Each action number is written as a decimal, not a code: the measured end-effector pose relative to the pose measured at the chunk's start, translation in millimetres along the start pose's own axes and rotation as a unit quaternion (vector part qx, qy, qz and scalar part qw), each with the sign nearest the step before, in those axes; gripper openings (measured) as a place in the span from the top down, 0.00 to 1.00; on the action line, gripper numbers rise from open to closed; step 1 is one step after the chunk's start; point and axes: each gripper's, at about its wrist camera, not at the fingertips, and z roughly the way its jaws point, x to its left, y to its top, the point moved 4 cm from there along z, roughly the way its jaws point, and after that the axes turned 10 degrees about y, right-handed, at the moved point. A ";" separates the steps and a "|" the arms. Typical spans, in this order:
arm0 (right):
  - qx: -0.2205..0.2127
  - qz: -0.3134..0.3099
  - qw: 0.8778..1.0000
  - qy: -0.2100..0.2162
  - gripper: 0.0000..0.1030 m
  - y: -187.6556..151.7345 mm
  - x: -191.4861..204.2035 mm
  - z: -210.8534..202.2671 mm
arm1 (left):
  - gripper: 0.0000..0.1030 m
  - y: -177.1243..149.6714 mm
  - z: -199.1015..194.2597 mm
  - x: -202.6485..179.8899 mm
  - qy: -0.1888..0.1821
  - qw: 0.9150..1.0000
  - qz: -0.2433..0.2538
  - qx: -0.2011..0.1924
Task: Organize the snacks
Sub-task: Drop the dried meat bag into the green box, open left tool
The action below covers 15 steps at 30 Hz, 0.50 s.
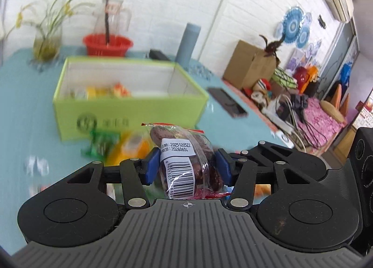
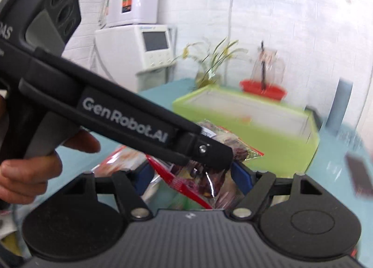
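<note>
In the left wrist view my left gripper [image 1: 187,167] is shut on a clear packet of brown snack [image 1: 184,163] with a barcode label, held above the blue table. Loose green [image 1: 102,144] and orange packets [image 1: 135,149] lie blurred below it, in front of the open lime-green box [image 1: 130,109], which holds a few snacks. In the right wrist view my right gripper [image 2: 193,176] is shut on a red-edged clear packet of dark snacks [image 2: 202,179]. A hand [image 2: 28,170] holds the left gripper [image 2: 223,154], which crosses in front with its packet [image 2: 235,147], close to the green box [image 2: 256,142].
Behind the box stand a red basket [image 1: 107,44], a glass jug [image 1: 114,18], a vase of plants [image 1: 46,42] and a grey-blue cylinder [image 1: 188,42]. A dark phone [image 1: 227,102] lies right of the box. White appliances [image 2: 135,42] stand beyond the table's far left corner.
</note>
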 end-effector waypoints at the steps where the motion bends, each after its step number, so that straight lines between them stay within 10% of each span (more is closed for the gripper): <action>1: 0.001 -0.008 1.000 -0.004 0.25 12.2 -15.0 9.4 | 0.67 17.6 10.2 -0.2 0.006 1.000 0.009 -0.009; 8: 0.026 0.006 1.000 -0.005 0.26 66.9 -115.3 77.2 | 0.67 107.7 102.7 14.8 0.032 0.999 0.017 -0.016; 15: 0.084 0.021 0.996 -0.007 0.24 54.7 -160.6 138.6 | 0.61 111.6 189.5 38.7 0.040 0.998 0.010 0.037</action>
